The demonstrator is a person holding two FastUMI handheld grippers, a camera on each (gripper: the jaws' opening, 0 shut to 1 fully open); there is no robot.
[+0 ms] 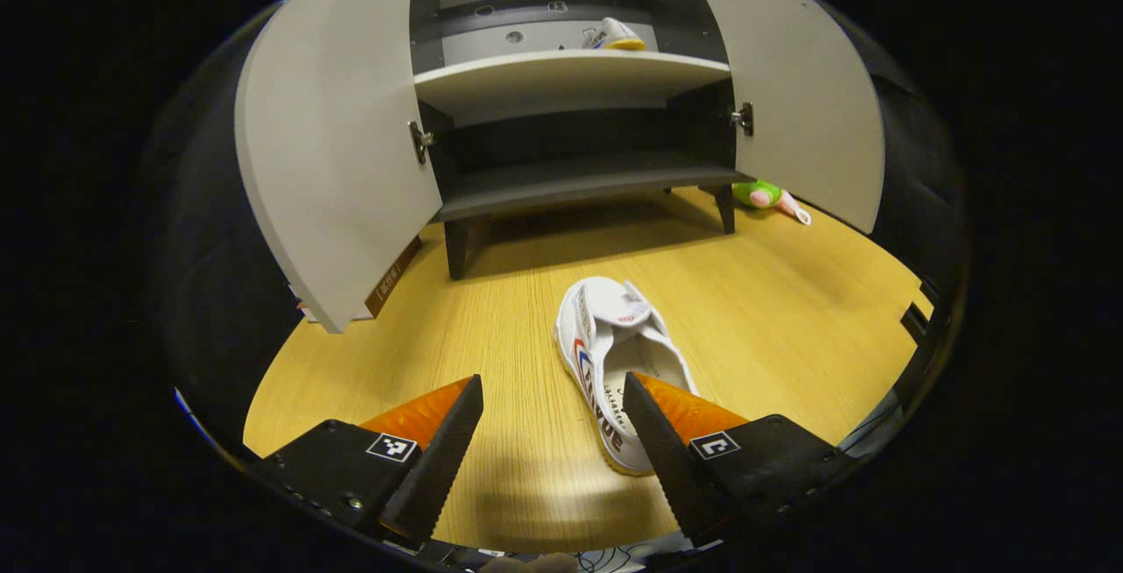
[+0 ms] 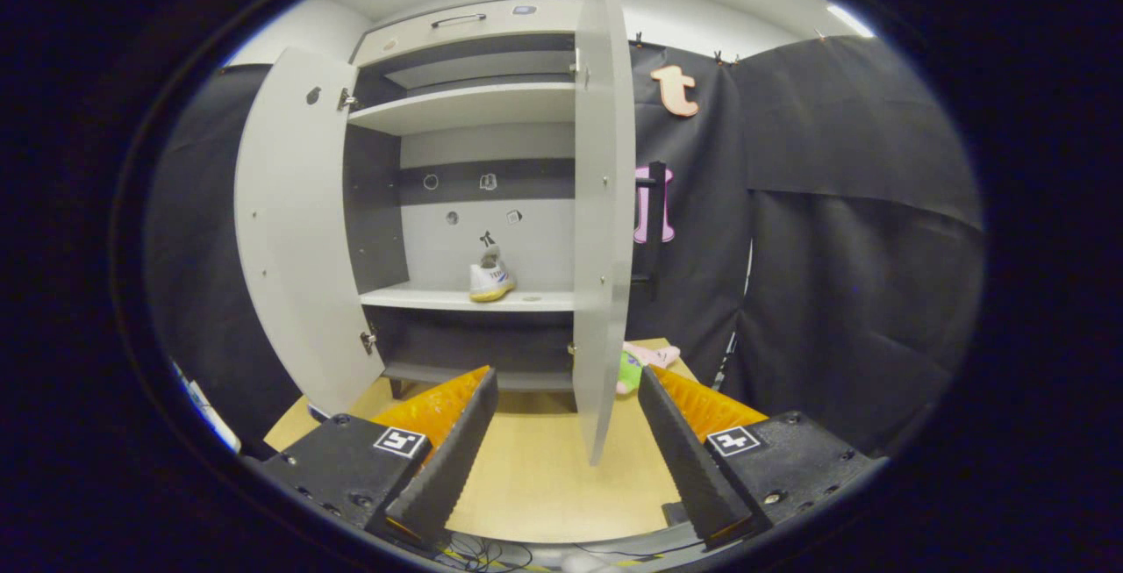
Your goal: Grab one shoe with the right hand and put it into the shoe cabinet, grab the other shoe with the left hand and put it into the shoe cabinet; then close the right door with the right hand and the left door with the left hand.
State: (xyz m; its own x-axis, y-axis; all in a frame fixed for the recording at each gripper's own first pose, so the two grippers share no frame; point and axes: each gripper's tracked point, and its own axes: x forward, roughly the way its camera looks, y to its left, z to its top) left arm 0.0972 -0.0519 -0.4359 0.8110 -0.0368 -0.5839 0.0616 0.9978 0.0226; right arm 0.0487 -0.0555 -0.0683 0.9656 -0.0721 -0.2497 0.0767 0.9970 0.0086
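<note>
One shoe (image 2: 489, 279) sits on the cabinet's (image 1: 561, 73) middle shelf, so the left hand's grab is the step in hand. The other shoe (image 1: 614, 362) lies on the counter (image 1: 790, 310), heel toward the left tongs (image 1: 553, 397), which are wide and empty above it. Next: drop and pinch the heel wall. Right tongs (image 2: 568, 389) wide, near the right door's (image 2: 604, 204) edge. Both doors stand open, with plenty of room.

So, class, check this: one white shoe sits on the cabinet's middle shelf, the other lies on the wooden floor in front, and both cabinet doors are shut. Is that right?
Not quite. Both doors, left door and right door, stand open, as the left gripper view shows. The rest holds: one shoe on the shelf, the other shoe on the floor in front of the cabinet.
</note>
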